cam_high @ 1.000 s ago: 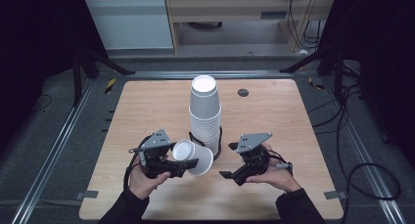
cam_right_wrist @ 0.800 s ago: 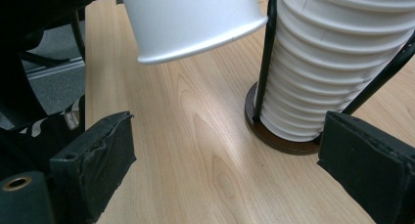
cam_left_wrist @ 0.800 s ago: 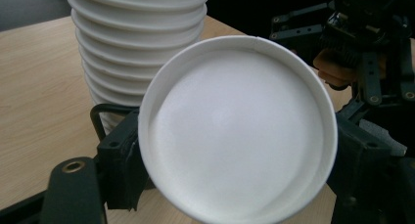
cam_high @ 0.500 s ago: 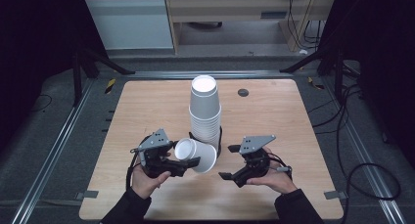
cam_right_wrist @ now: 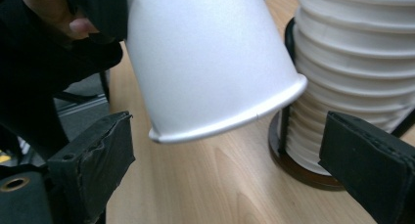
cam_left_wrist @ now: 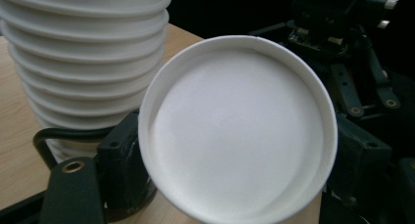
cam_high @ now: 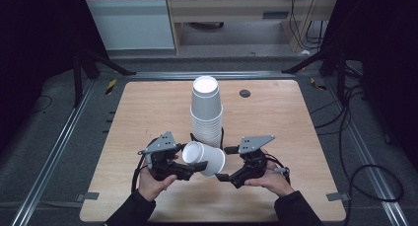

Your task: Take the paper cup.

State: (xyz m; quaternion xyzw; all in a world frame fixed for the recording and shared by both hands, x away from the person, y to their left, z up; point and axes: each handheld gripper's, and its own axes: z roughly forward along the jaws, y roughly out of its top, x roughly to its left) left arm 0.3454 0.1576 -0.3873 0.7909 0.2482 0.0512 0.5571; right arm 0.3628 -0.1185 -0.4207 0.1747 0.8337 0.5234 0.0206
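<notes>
Between both grippers, left gripper (cam_high: 190, 168) grips cup (cam_high: 204, 158).

Cup stack (cam_left_wrist: 83, 62) top cut off; holder (cam_right_wrist: 298, 168) mostly hidden.

My table (cam_high: 148, 112) is lit evenly from overhead, the room around it dark. Close to my cameras the white cup (cam_left_wrist: 240, 131) glares softly, blurred, edges out of focus.
</notes>
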